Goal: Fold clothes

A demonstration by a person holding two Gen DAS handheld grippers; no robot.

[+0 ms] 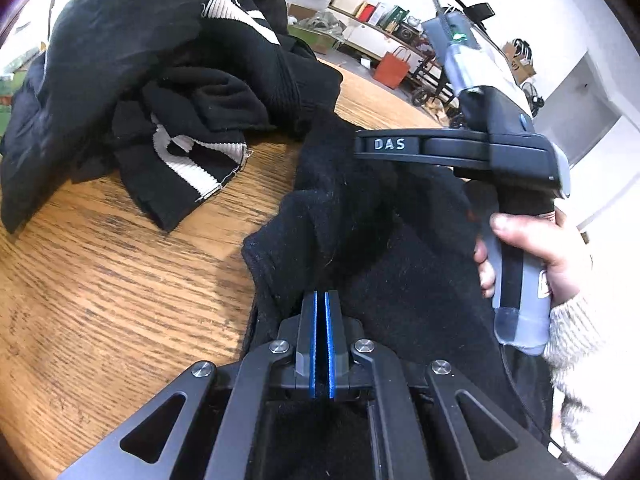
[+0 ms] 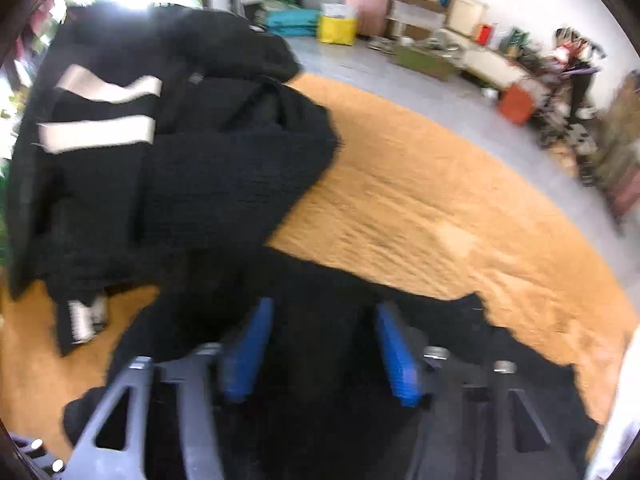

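A black fleece garment (image 1: 380,240) lies on the wooden table (image 1: 100,280) near its front edge. My left gripper (image 1: 321,296) is shut on the near part of this garment, its blue pads almost touching. A hand in a cream knit sleeve holds my right gripper (image 1: 364,148) above the garment's far side. In the right wrist view, my right gripper (image 2: 324,308) is open, with its blue pads (image 2: 248,352) wide apart over the black garment (image 2: 440,320). That view is blurred.
A heap of black clothes with white stripes (image 1: 140,60) fills the far left of the table, also visible as the striped pile (image 2: 160,140). Bare wood (image 2: 420,200) lies to the right. Boxes, shelves and an orange bag (image 1: 394,70) line the far wall.
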